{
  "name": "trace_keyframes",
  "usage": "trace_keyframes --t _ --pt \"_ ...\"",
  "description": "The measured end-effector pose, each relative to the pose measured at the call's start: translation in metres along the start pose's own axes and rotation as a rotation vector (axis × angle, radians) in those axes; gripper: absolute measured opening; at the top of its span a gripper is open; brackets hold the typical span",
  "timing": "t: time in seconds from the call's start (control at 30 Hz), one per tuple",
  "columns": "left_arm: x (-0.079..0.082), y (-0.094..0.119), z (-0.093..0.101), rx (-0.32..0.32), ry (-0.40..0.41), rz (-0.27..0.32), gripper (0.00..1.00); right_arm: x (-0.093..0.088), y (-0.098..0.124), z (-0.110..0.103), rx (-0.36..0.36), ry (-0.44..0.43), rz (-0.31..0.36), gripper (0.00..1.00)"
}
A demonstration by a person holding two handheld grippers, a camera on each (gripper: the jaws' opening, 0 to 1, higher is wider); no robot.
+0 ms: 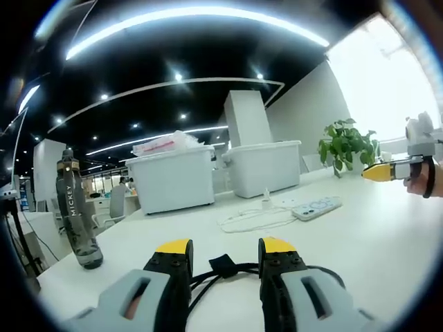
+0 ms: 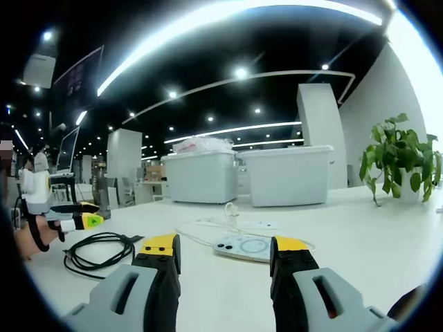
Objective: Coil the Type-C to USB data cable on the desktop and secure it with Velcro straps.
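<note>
On the white desktop (image 1: 360, 256), just ahead of my left gripper (image 1: 225, 253), the black data cable (image 1: 228, 271) is lying in a loose loop, and I am holding that gripper low with its jaws spread apart and nothing between them, so the cable sits right in the gap, ready to be gathered. A small dark tab (image 1: 223, 263) is resting on the cable between the jaw tips; I am judging it to be the Velcro strap, though I cannot be sure. In the right gripper view the same cable (image 2: 97, 250) is showing as a rough coil on the desk beside the left gripper (image 2: 82, 216).

My right gripper (image 2: 225, 249) is hanging well away from the cable, jaws parted and empty, pointing at a white power strip (image 2: 246, 246) with its thin white lead (image 2: 208, 225); I am keeping it clear, I think, until the left side has the loop under control.

The near part of the cable is disappearing behind my left jaws, so I am unable to tell how many turns it has or where the plugs are. From the left gripper view the right gripper (image 1: 387, 170) is showing only as a yellow tip near the edge. Also on the desk are standing a dark bottle (image 1: 77, 214), two white storage bins (image 1: 221, 173) and a potted plant (image 1: 346, 144).
</note>
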State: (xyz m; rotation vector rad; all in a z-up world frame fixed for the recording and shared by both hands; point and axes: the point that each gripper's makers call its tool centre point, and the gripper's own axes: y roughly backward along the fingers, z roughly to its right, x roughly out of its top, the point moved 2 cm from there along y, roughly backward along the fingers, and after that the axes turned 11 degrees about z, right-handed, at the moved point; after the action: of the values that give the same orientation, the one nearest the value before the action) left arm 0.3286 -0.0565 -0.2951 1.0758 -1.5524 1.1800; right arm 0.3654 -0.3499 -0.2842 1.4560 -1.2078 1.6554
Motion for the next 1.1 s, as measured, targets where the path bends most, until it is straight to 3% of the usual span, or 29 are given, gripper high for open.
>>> trace_keyframes --t 0.8,0.93,1.1 --pt "0.005 0.002 -0.011 0.029 -0.002 0.004 0.39 0.0 0.001 0.002 -0.014 -0.012 -0.002 0.49" --pt "0.008 0.003 -0.015 0.041 -0.012 0.012 0.39 0.01 0.003 -0.004 0.0 -0.032 0.027 0.49" --pt "0.009 0.005 -0.023 0.067 -0.005 0.015 0.38 0.01 0.0 -0.01 0.025 0.02 0.059 0.49"
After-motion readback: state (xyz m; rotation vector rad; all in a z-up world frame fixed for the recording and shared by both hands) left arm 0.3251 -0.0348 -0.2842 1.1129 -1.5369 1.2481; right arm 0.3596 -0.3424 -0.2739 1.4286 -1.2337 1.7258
